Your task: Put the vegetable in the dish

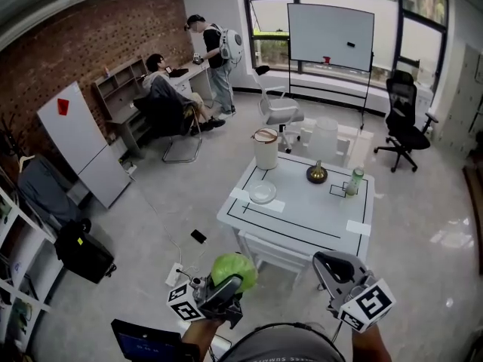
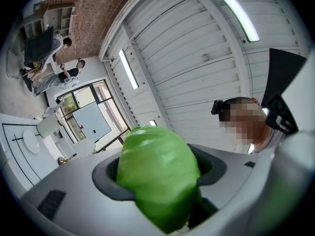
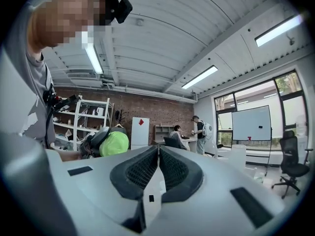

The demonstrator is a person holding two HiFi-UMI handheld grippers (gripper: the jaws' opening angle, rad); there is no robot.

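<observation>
- The round, pale-green leafy vegetable [image 2: 158,177] is grasped between the dark pads of the left gripper [image 1: 230,283]; the pads are pressed against its two sides.
- The vegetable is held in the air above the grey floor, short of the near edge of the white table with black line markings [image 1: 302,219].
- The jaws of the right gripper [image 3: 158,163] are closed against each other, and nothing is held between them.
- The small, round white dish [image 1: 263,193] is set on the left part of the table, well apart from the vegetable, and nothing is seen in it.
- A white cylindrical bin with a brown rim [image 1: 266,149] is placed at the far left corner of the table.
- A brass-coloured vase [image 1: 317,174] and a clear bottle with a green cap [image 1: 354,181] are placed near the far right of the table.
</observation>
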